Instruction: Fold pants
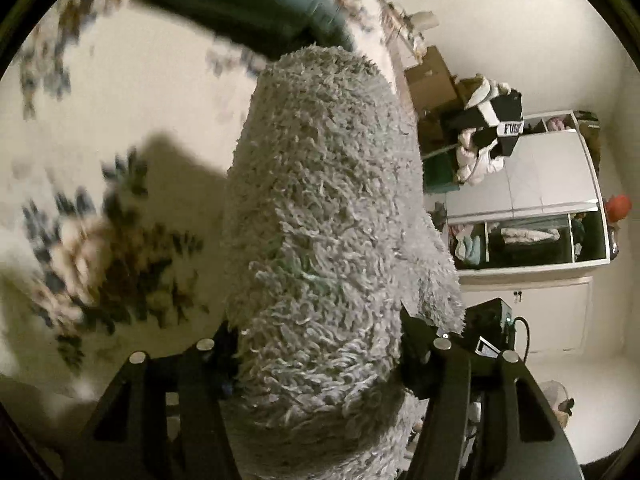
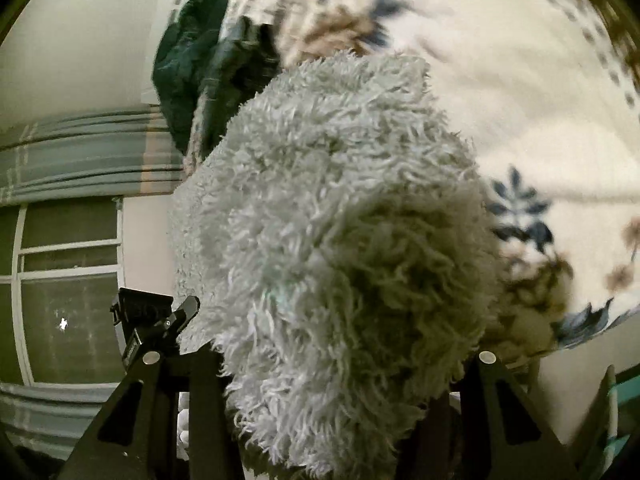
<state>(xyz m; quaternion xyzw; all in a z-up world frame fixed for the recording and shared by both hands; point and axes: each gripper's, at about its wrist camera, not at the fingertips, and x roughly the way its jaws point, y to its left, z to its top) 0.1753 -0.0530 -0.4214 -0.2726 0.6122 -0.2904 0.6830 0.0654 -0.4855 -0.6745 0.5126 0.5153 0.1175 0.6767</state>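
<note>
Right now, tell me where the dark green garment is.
The dark green garment lies at the top of the left wrist view on the floral bedspread, beyond the fluffy grey pants.

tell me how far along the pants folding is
Early. Done: both grippers have a grip, the left gripper and right gripper each closed on the fluffy grey pants. In hand: the pants hang lifted above the flowered bedspread. Left: no neat fold shows yet, so the folding and laying flat remain.
</note>
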